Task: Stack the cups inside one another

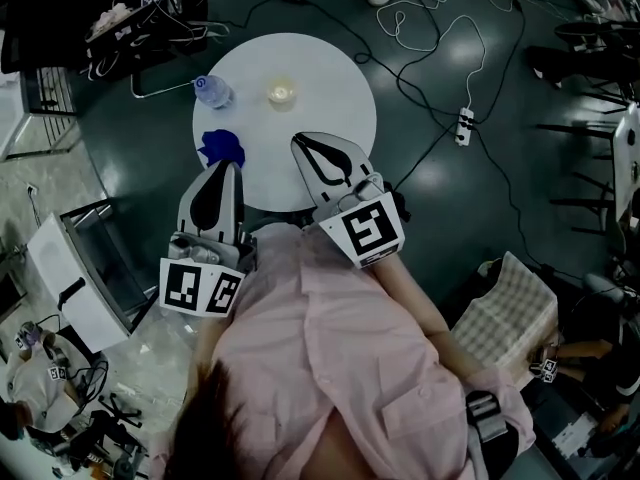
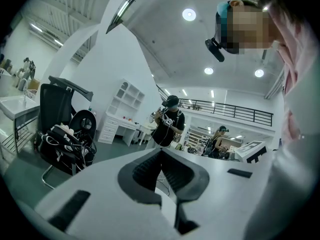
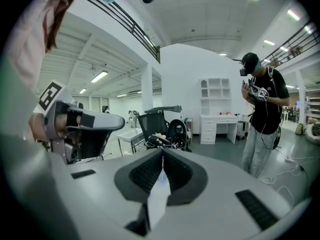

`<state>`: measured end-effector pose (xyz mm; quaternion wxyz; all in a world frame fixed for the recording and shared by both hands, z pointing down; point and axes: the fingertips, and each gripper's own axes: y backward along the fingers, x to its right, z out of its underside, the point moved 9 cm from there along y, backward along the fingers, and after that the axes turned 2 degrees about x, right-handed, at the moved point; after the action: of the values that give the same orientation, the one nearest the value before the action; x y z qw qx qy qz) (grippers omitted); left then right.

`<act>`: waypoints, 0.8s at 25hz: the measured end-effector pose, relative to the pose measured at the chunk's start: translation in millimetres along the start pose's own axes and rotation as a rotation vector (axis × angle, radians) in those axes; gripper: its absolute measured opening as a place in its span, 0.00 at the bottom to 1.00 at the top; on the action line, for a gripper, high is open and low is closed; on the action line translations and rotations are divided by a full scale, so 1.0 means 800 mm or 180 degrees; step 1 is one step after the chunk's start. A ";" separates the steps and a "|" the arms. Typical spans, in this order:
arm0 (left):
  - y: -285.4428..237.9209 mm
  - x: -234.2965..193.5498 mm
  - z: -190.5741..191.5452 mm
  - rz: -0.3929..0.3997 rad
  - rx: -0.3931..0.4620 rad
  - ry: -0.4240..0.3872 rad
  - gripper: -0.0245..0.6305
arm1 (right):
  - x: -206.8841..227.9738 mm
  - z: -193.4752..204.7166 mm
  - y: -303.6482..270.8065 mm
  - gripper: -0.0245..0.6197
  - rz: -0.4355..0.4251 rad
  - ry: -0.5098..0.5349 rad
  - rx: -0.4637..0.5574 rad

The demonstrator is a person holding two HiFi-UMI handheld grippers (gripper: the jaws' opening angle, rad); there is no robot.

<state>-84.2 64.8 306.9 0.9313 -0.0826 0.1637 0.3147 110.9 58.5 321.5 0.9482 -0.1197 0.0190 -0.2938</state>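
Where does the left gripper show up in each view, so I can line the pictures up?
Head view: left gripper at the round table's near-left edge.
Left gripper view: its own fingers, bottom centre, shut.
Right gripper view: left gripper far left, marker cube showing.
Shared landmark: black chair with cables, in both gripper views.

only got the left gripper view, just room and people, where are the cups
Observer: Below you. A clear cup stands on the far side of the round white table.
Operator: anything closer to me
Observer: A blue thing lies on the table right at the left gripper tip; I can't tell if it's a cup.
Operator: right gripper holding anything
Observer: No, the right gripper is shut with nothing between its jaws.
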 end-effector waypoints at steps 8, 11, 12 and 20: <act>0.003 0.008 0.008 -0.0018 -0.0006 0.0060 0.06 | -0.001 0.004 0.010 0.09 0.0028 -0.0013 0.0017; 0.004 0.014 0.010 -0.0014 0.0001 0.0063 0.06 | 0.001 0.006 0.019 0.09 0.0053 -0.0019 0.0014; 0.004 0.016 0.011 -0.0012 0.0003 0.0061 0.06 | 0.001 0.007 0.022 0.09 0.0056 -0.0015 0.0014; 0.005 0.042 0.022 0.0036 0.0008 0.0025 0.06 | 0.006 0.018 0.048 0.09 0.0045 -0.0058 0.0026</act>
<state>-56.9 90.9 311.0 0.9290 -0.0818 0.1682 0.3194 137.6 89.1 326.6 0.9508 -0.1185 0.0101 -0.2860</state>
